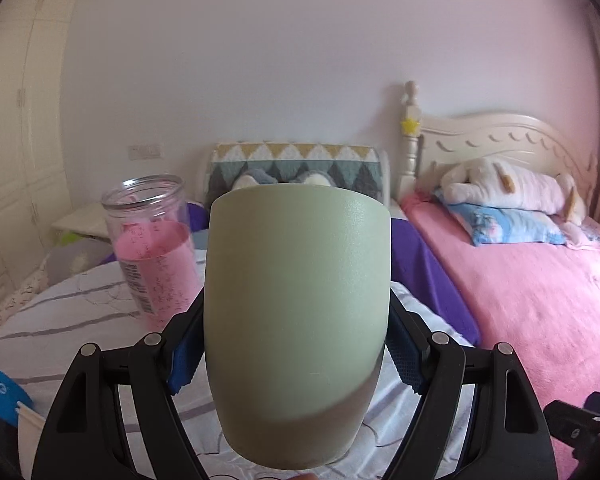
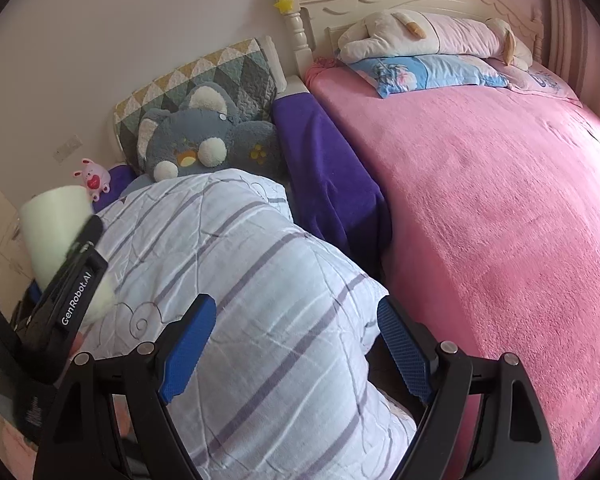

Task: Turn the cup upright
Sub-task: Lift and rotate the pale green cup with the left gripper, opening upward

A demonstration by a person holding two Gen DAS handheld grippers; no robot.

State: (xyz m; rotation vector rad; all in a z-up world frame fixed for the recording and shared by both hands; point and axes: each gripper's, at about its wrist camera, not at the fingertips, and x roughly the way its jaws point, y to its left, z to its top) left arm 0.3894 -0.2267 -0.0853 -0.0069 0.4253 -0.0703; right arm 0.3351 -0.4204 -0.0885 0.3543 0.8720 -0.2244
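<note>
While the left tongs (image 1: 296, 344) are clamping the green cup (image 1: 296, 320) off the striped quilt (image 2: 260, 280), the right tongs (image 2: 296, 344) are hanging apart, gripping nothing.

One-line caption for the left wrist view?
Left gripper clamps a pale green cup above the striped quilt, clear jar behind.

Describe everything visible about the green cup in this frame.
The cup is pale sage green, matte and slightly speckled, with no handle showing. It tapers to a rounded base at the bottom, wider end up, so it looks upright. The left gripper clamps its sides with blue pads, holding it above the striped quilt. The inside is hidden.
</note>
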